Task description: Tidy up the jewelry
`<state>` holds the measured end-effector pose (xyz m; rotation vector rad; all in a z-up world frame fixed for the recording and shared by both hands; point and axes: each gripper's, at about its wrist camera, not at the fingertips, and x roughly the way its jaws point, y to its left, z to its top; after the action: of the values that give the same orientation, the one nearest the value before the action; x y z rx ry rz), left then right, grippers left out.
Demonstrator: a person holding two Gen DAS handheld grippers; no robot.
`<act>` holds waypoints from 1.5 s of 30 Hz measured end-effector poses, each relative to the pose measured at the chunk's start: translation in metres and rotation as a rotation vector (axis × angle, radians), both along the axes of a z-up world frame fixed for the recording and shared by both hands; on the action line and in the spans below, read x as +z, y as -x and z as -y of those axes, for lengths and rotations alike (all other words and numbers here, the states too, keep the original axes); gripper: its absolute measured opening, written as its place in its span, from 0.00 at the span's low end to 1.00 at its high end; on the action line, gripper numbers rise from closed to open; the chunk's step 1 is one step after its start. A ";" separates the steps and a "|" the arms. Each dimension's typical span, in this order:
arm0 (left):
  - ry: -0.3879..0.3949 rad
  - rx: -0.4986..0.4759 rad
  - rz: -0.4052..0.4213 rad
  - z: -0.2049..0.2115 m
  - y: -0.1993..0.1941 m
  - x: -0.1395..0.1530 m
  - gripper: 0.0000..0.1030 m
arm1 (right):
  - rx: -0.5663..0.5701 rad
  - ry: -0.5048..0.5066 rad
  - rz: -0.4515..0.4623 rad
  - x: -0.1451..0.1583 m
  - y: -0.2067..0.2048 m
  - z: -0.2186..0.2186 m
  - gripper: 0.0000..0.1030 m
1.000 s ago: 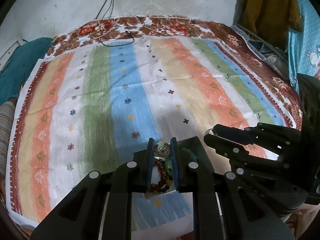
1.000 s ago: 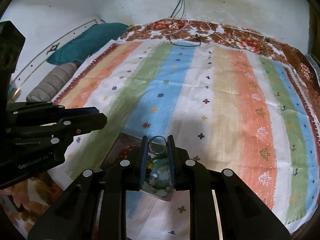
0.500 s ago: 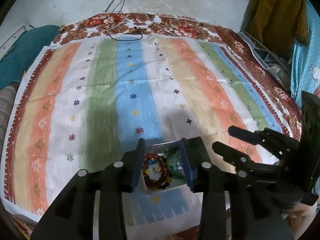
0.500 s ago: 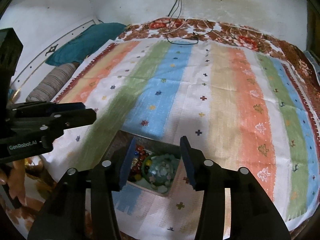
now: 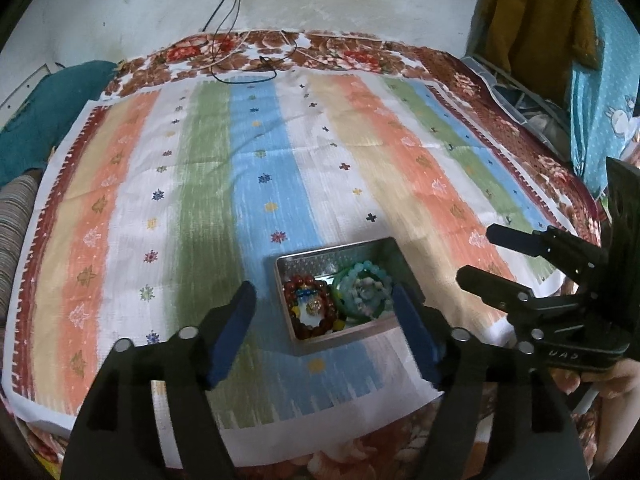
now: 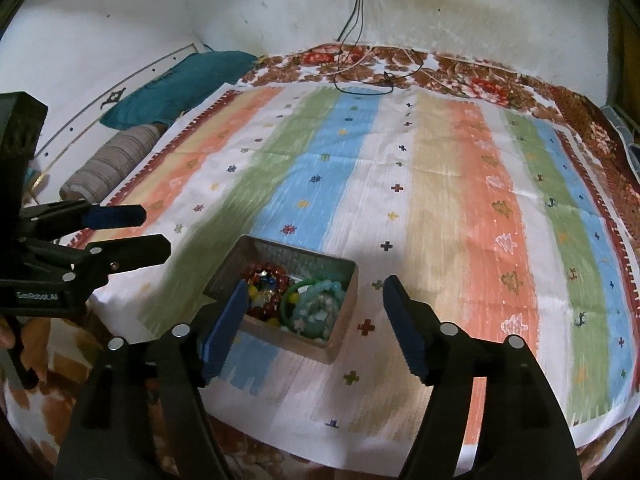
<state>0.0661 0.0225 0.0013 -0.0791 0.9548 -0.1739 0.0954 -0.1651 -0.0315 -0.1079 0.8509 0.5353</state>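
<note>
You are holding both grippers spread wide above the near edge of the bed, and neither is pinching anything. The left gripper (image 5: 324,312) has just been opening its jaws; its blue pads are standing to either side of the metal tray (image 5: 320,258), apart from its walls, with the tray lying between them. The right gripper (image 6: 314,304) has likewise just been opening, and its left pad is hanging over the tray's near left wall while the right pad is hovering clear of it on the other side.

The tray is sitting on the striped cloth (image 5: 248,184) close to the bed's near edge, over the blue stripe. Inside it, a red beaded bracelet (image 5: 296,284) is lying in the left part and a cluster of pale green and turquoise bracelets (image 5: 362,290) is filling the right part, the two groups touching.

At the far edge of the bed, dark cables (image 6: 360,76) are trailing down from the wall onto the floral blanket (image 6: 460,68). A teal pillow (image 6: 180,88) is lying at the far left corner.
</note>
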 end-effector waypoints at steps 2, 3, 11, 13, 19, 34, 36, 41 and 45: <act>-0.016 -0.007 0.010 0.002 0.005 -0.001 0.81 | 0.000 -0.003 0.002 -0.001 0.004 0.003 0.75; -0.031 -0.016 0.016 0.005 0.008 -0.001 0.82 | -0.001 -0.001 0.003 -0.001 0.006 0.004 0.76; -0.115 -0.021 0.049 0.018 0.023 -0.002 0.92 | -0.002 0.008 0.029 -0.001 0.022 0.009 0.85; -0.116 -0.016 0.062 0.018 0.027 0.000 0.93 | -0.009 0.013 0.037 -0.001 0.024 0.011 0.86; -0.125 -0.024 0.096 0.023 0.041 0.003 0.94 | -0.020 -0.013 0.043 0.001 0.031 0.015 0.91; -0.116 0.030 0.124 0.018 0.052 0.008 0.94 | -0.025 -0.045 0.118 0.013 0.051 0.020 0.93; -0.108 0.038 0.117 0.017 0.052 0.008 0.94 | -0.022 -0.041 0.123 0.013 0.052 0.019 0.93; -0.082 0.053 0.104 0.013 0.052 0.008 0.94 | -0.016 -0.040 0.119 0.011 0.052 0.019 0.93; -0.093 0.058 0.111 0.013 0.052 0.009 0.94 | -0.022 -0.029 0.117 0.011 0.050 0.018 0.93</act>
<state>0.0137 0.0094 0.0100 -0.0111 0.8476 -0.0793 0.0450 -0.1828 -0.0206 -0.1027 0.7291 0.5153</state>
